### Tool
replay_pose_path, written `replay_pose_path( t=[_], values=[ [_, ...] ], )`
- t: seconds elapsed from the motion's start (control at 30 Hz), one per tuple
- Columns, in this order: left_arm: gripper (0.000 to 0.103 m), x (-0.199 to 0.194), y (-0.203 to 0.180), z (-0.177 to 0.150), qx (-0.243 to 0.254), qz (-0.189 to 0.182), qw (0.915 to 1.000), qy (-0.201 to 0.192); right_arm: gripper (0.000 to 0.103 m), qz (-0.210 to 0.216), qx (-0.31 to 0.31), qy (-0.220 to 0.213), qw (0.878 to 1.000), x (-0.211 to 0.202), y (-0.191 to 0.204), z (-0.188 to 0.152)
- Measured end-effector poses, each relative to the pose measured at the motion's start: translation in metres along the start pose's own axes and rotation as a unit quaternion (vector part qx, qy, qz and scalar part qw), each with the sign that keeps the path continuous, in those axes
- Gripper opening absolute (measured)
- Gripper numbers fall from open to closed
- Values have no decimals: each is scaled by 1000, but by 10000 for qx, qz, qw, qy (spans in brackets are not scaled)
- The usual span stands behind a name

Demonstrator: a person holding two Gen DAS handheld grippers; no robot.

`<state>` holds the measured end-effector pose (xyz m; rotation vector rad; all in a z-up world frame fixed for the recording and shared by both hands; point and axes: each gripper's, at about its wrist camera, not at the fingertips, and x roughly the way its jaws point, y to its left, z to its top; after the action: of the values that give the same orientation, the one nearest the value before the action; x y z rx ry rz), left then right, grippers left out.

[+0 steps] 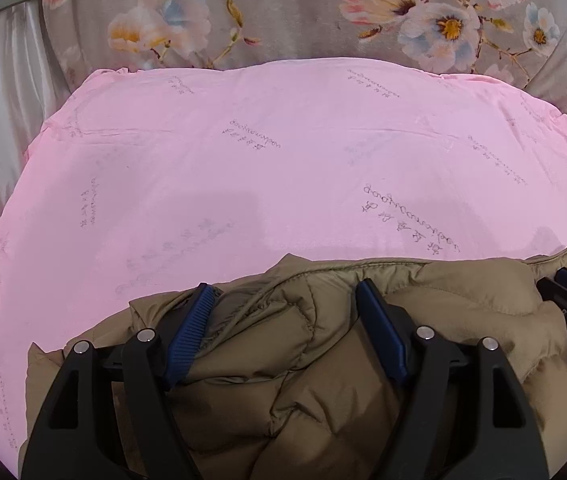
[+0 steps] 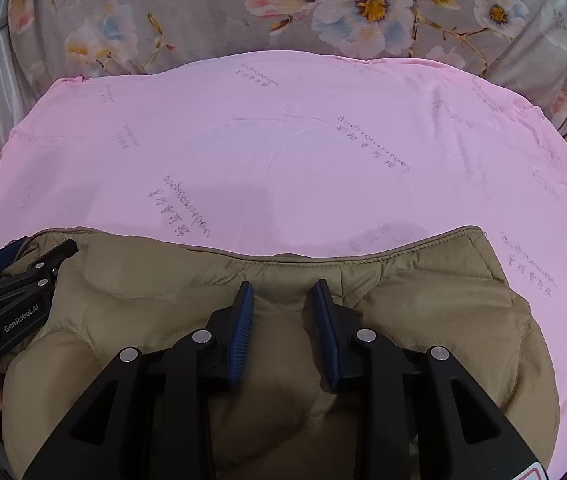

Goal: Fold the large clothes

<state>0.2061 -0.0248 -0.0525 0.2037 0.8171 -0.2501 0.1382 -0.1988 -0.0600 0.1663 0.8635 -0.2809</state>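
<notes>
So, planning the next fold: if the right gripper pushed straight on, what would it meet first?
The right gripper would likely meet the puffy tan quilted jacket bunched between its fingers, then the pink printed sheet beyond.

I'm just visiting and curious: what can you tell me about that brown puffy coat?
The tan quilted jacket looks padded, with stitched panels and a seamed edge. It lies bunched at the near side of the pink sheet. Both grippers have jacket fabric between their blue pads: the right gripper narrowly, the left gripper around a wide fold.
</notes>
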Motion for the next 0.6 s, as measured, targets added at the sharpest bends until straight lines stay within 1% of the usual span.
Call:
replay_pose_path(
  t=[0.47, 0.53, 0.6],
  values=[
    [72, 7, -3, 1, 24, 51, 10000, -21, 30, -90, -29, -154, 9998, 6, 2, -3],
    [72, 7, -4, 0, 27, 68, 10000, -21, 30, -48, -3, -175, 9998, 6, 1, -4],
    [72, 7, -3, 1, 25, 55, 10000, -4, 30, 111, 101, -178, 9997, 2, -5, -3]
  ],
)
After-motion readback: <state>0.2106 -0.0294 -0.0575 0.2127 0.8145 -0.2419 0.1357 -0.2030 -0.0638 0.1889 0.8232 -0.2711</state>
